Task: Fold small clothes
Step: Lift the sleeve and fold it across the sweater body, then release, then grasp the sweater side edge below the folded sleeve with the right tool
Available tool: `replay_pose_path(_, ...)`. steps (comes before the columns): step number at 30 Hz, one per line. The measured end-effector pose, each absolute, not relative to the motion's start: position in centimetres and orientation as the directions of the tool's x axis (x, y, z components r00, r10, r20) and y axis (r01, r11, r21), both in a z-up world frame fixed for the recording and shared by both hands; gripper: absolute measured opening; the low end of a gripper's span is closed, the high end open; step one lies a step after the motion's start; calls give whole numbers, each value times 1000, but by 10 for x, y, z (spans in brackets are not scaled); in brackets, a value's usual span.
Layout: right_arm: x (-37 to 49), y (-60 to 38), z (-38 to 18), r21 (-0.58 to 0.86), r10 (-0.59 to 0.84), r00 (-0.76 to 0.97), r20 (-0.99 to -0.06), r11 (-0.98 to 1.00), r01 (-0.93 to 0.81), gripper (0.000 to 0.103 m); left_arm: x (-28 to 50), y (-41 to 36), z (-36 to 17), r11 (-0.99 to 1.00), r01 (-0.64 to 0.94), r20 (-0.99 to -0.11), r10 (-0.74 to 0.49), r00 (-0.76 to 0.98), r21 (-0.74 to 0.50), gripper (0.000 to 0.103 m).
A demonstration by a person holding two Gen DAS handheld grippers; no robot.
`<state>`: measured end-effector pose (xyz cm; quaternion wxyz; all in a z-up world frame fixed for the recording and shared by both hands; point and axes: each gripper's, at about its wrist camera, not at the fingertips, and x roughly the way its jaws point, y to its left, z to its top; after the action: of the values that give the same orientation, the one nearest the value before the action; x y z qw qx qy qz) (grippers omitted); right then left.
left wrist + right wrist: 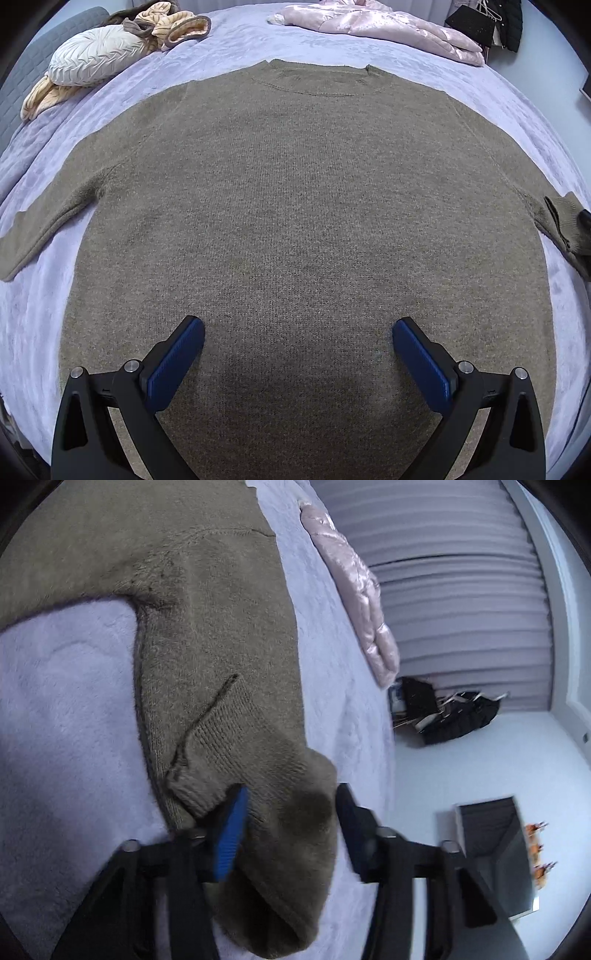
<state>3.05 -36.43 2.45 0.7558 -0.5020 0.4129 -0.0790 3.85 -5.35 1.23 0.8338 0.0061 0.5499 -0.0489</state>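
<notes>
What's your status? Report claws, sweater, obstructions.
Left claw open, above sweater body. Right claw around the sleeve cuff; grip unconfirmed. Sweater flat on blanket. Nothing in the way.

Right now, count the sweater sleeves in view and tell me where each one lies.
2. The left sleeve lies flat, stretched out on the bedspread. The right sleeve is folded back at the cuff, which sits between the right tongs.

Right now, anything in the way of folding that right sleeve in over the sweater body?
Nothing visible. The right gripper has the sleeve end between its fingers, and the sweater body lies flat and bare on the bedspread. The pillow and pink jacket sit far off. The left gripper hovers open above the body.
</notes>
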Motion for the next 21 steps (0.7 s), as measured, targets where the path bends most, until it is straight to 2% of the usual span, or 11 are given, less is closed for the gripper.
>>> replay_pose_path(1, 37, -375, 36, -769, -520, 611, -596, 589, -249, 1, 39, -54, 12, 995, 90, -917, -76, 391, -44, 103)
replay_pose_path(5, 42, -451, 97, -336, -297, 580, -759, 941, 42, 0, 43, -55, 10, 995, 93, -916, -81, 392, -48, 103)
replay_pose_path(7, 36, -485, 112, -145, -203, 592, -780, 979, 145, 0, 44, -55, 9, 994, 92, -916, -86, 393, -54, 103)
replay_pose_path(10, 31, -498, 117, 85, -27, 602, -798, 984, 157, 2, 46, -54, 9, 994, 89, -916, -91, 390, -60, 103)
replay_pose_path(13, 38, -466, 118, 95, 29, 590, -807, 992, 80, 7, 43, -52, 9, 994, 92, -915, -97, 391, -66, 103)
replay_pose_path(14, 41, -454, 117, 92, 42, 578, -815, 994, 58, 25, 43, -51, 9, 993, 95, -915, -101, 390, -69, 103)
replay_pose_path(15, 46, -441, 111, 92, 56, 556, -829, 995, 37, 67, 42, -50, 9, 993, 97, -915, -104, 390, -72, 103)
replay_pose_path(16, 54, -429, 106, 71, 48, 533, -845, 997, 22, 84, 42, -49, 8, 992, 99, -915, -108, 389, -75, 103)
replay_pose_path(17, 60, -419, 102, 18, 0, 534, -846, 999, 28, 91, 41, -49, 8, 992, 100, -915, -110, 387, -77, 103)
replay_pose_path(19, 72, -407, 86, -81, -103, 509, -854, 995, 66, 87, 40, -46, 9, 991, 104, -915, -115, 386, -81, 103)
replay_pose_path(21, 88, -412, 60, -55, -88, 421, -903, 994, 92, 69, 38, -43, 8, 990, 108, -914, -121, 387, -86, 103)
